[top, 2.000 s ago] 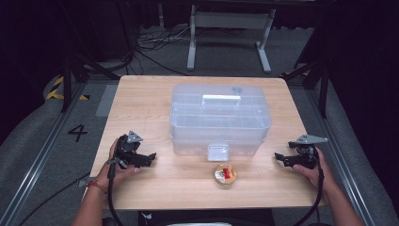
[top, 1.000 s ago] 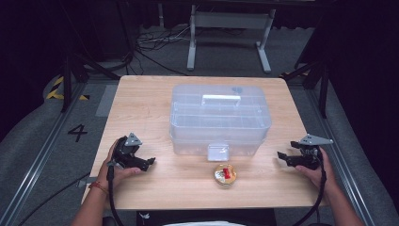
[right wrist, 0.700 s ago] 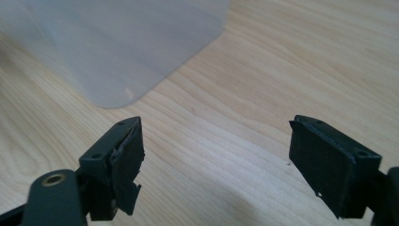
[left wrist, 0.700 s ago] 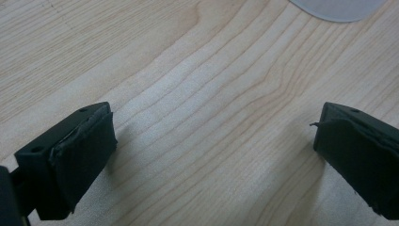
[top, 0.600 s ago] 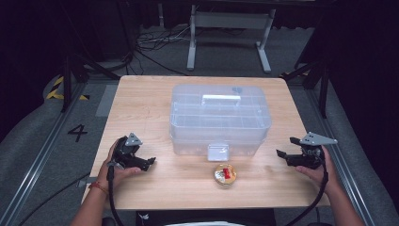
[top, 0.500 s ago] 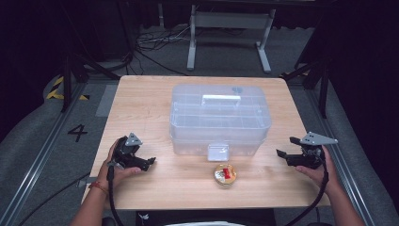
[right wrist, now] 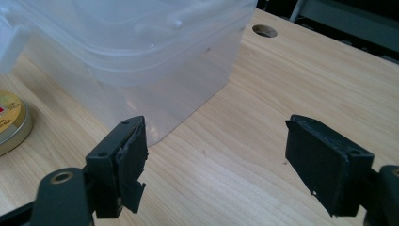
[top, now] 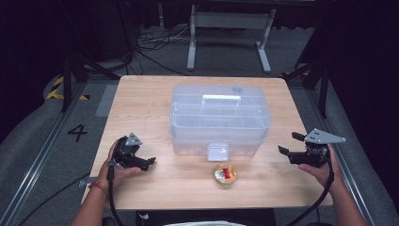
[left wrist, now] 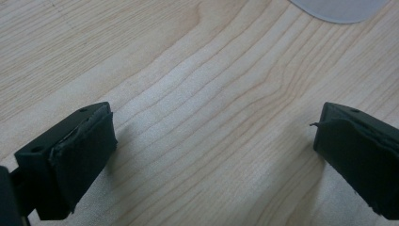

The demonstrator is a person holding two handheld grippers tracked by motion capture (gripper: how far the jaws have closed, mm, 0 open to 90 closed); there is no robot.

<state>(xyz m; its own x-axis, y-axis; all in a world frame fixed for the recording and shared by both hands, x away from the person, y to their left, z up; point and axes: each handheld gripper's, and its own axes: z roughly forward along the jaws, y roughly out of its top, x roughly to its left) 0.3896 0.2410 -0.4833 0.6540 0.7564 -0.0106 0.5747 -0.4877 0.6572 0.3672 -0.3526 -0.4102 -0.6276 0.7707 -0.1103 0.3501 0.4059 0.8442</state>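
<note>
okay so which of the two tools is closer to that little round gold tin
The left tool is nearer the round tin; the right tool, by the clear box, sits slightly farther.

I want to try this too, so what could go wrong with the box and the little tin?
1. The small round tin sits right in front of the clear plastic box, near its front latch. A tool going for the latch might knock the tin away.
2. The box looks light and smooth, so pushing on one side may slide it across the table.
3. The right tool is open close to the box corner and could bump it.
</note>
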